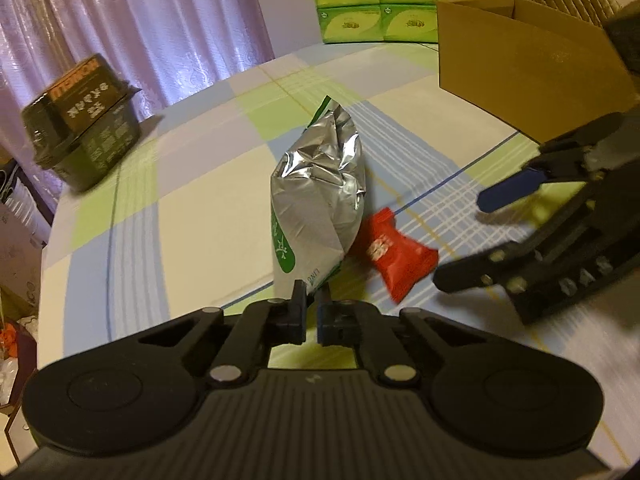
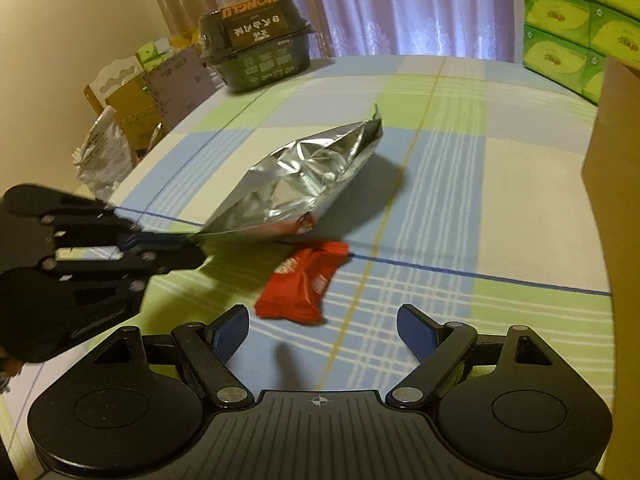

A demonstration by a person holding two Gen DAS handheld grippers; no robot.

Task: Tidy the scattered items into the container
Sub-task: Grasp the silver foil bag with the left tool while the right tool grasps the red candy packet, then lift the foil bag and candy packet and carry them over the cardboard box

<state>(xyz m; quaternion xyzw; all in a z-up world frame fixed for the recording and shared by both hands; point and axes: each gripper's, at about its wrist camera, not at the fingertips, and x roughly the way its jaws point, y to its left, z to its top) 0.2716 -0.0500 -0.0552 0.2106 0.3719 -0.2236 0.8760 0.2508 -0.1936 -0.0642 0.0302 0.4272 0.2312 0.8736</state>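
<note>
My left gripper (image 1: 311, 300) is shut on the bottom seam of a silver and green snack bag (image 1: 318, 196), which hangs lifted above the checked tablecloth. From the right wrist the same silver bag (image 2: 304, 180) shows with the left gripper (image 2: 192, 246) clamped on its left corner. A small red packet (image 2: 304, 284) lies on the cloth just under the bag, directly ahead of my right gripper (image 2: 322, 336), which is open with nothing between its blue pads. In the left wrist view the red packet (image 1: 396, 256) lies beside the bag, and the open right gripper (image 1: 472, 236) hovers to its right.
An open cardboard box (image 1: 528, 64) stands at the far right of the table. A dark instant-noodle tub (image 2: 260, 40) sits at the far left edge. Green tissue packs (image 1: 376, 0) are stacked against the back wall. Clutter and boxes (image 2: 132, 108) lie beyond the table's left edge.
</note>
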